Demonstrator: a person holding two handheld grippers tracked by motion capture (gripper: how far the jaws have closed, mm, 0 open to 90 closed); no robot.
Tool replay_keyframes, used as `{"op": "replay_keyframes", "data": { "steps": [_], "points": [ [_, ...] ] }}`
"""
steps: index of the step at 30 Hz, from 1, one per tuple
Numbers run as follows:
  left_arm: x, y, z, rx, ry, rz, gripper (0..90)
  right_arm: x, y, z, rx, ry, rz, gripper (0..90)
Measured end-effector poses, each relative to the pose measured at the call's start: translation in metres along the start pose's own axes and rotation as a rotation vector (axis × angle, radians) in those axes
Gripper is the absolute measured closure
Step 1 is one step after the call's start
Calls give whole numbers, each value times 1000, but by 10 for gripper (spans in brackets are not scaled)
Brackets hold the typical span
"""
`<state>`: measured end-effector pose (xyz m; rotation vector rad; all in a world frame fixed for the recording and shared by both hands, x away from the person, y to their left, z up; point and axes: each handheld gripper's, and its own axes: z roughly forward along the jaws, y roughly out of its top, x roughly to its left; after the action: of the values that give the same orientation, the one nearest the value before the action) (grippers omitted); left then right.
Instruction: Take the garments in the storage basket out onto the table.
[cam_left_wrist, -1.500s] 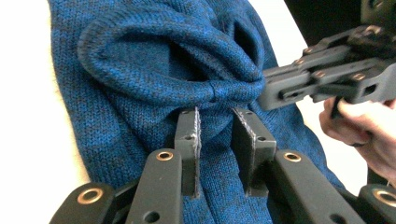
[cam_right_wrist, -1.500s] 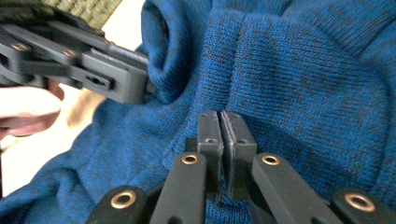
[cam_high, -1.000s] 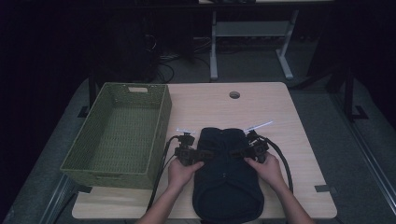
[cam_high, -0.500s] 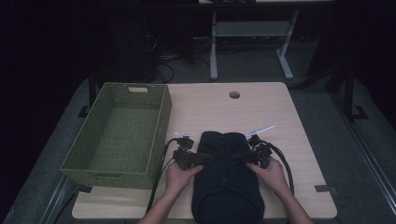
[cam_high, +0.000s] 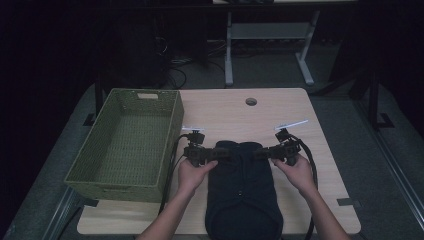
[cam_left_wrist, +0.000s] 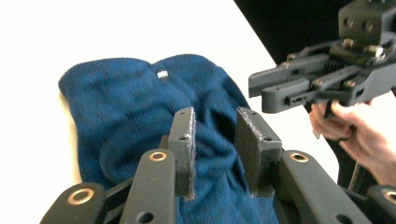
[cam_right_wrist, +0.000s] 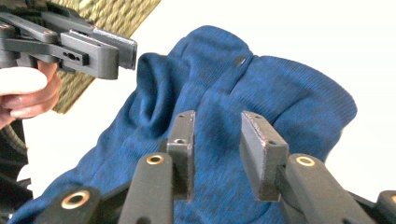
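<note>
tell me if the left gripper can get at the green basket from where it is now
Probably yes. The left gripper hovers over the blue garment with its fingers apart and nothing between them, and the green basket stands just to its left on the table, its top open and nothing in between.

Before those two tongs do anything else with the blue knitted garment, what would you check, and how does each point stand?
1. Left tongs free of the cloth: ok, jaws apart and just opened further, nothing pinched.
2. Right tongs free of the cloth: ok, jaws apart and just opened, nothing pinched.
3. Blue garment resting on the table: ok, its far end folded over.
4. Fold neat: cannot tell, the cloth bulges in both gripper views.
5. Green basket has room: ok, nothing inside.
</note>
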<state>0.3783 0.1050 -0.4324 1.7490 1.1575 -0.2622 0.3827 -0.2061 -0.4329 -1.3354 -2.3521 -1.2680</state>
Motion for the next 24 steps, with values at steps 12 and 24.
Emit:
{"op": "replay_keyframes", "data": {
  "steps": [12, 24],
  "points": [
    [28, 7, 7, -44, 69, -70, 625, -35, 19, 1, 25, -46, 80, 476],
    [44, 6, 15, -29, 110, -111, 609, -53, 16, 10, 31, -34, 151, 459]
  ]
}}
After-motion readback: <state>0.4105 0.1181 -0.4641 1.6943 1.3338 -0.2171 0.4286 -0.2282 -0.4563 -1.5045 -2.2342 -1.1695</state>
